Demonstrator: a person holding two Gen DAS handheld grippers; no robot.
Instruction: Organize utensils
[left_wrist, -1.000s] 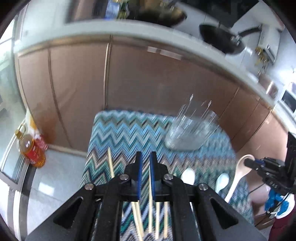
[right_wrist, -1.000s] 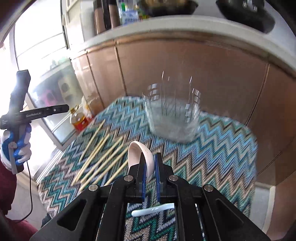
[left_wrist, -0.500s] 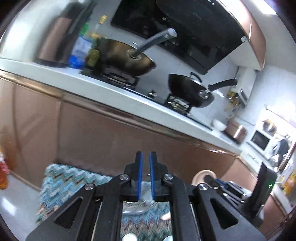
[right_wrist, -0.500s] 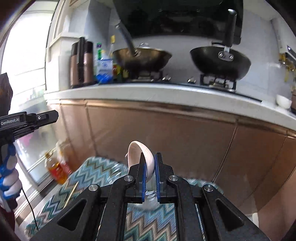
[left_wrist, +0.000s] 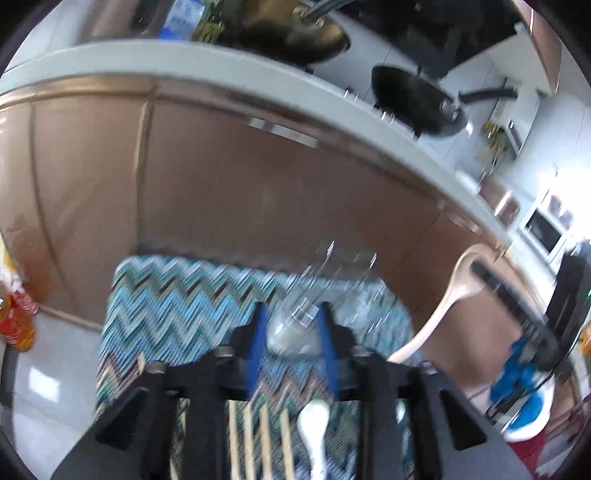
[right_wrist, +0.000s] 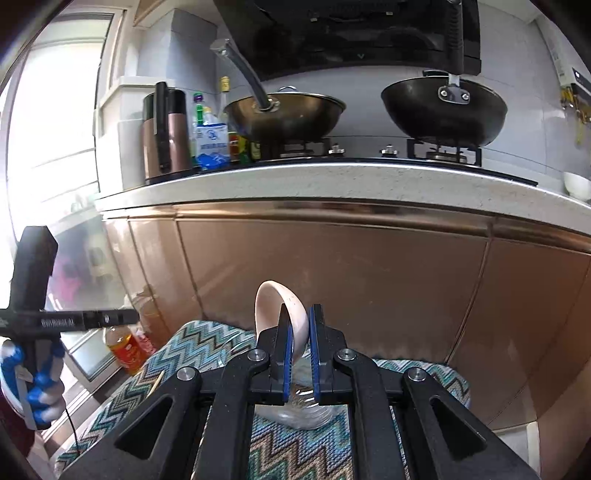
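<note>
1. The spoon (right_wrist: 291, 314), a pale pinkish one, is clamped in the right claw (right_wrist: 300, 354). Its bowl rises above the blue pads; the handle is hidden behind the claw body in the right view.
2. In the left view the same spoon (left_wrist: 448, 295) shows at the right, held above the cloth; its lower end is cut off by the left claw's frame.
3. The left claw (left_wrist: 291, 350) stands apart, with nothing between its pads. The whole left view is blurred.
4. A clear glass holder (left_wrist: 321, 295) stands on the zigzag cloth (left_wrist: 177, 302) that covers the bench. Seen through the gap of the left claw, its outline is smeared and hard to follow.
5. In the right view the holder (right_wrist: 303, 410) sits just under the right claw; most of it is hidden by the fingers, only the base shows.
6. Below the left claw lie several chopsticks (left_wrist: 258, 439) side by side and a white spoon (left_wrist: 314, 424). Their near ends are cut off by the frame edge, and I cannot count the sticks with certainty.
7. One more stick (right_wrist: 157, 382) shows at the cloth's left edge in the right view, partly covered.
8. An oil bottle (right_wrist: 123, 347) stands on the floor left of the bench.
9. Behind, two woks (right_wrist: 284, 114) rest on the stove.
</note>
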